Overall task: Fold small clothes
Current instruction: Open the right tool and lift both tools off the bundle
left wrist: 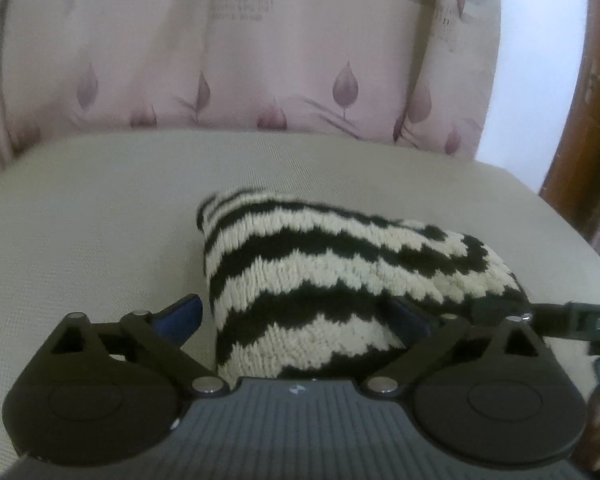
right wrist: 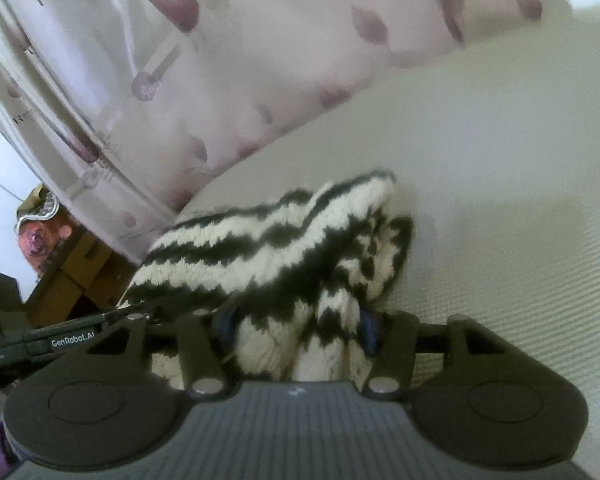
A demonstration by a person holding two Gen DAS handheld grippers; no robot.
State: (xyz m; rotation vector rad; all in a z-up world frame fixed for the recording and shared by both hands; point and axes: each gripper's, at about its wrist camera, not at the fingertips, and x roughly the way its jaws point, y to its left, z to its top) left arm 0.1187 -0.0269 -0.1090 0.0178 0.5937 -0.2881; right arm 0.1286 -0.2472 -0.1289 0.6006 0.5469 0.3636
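A small black-and-cream striped knit garment lies folded in a bundle on a beige seat cushion. My left gripper stands wide open around its near end. The left blue pad is clear of the knit and the right pad is tucked against it. In the right wrist view the garment fills the gap of my right gripper. It brushes both blue pads without looking squeezed. The bundle rests on the cushion.
Pale pink fabric with purple leaf prints rises behind the seat. A brown wooden frame stands at the right. The other gripper's black body sits close at the left, with cardboard boxes beyond it.
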